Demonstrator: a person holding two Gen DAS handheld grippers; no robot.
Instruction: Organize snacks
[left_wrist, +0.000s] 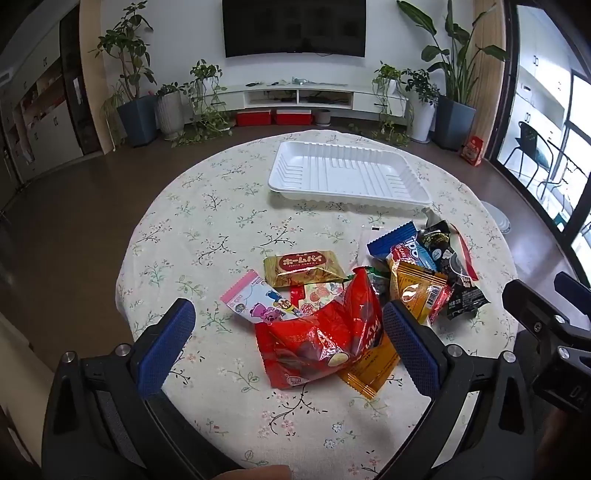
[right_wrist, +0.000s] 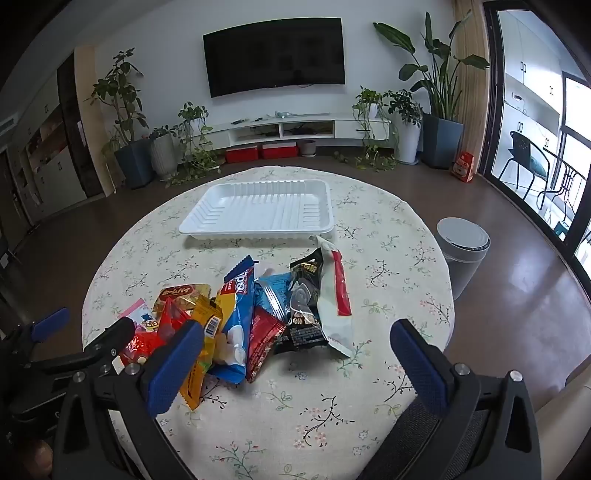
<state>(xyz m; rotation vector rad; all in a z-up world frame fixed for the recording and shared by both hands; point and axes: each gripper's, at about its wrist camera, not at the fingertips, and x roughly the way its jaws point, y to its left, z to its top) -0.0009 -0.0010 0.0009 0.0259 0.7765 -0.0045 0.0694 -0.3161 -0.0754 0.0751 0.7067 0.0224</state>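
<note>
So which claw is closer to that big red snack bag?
Left. The left claw hangs open right over the big red snack bag, its fingers on either side. The right claw is open further right, above the blue and black packets.

Left gripper (left_wrist: 288, 345) and right gripper (right_wrist: 295, 363) both tilt downward, fingers spread wide, apparently holding nothing.

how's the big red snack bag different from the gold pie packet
The red snack bag is larger, crumpled and lies over other packets nearest the left gripper. The gold pie packet is smaller, smoother and sits farther back toward the white tray. Both rest outside the tray on the floral tablecloth.
</note>
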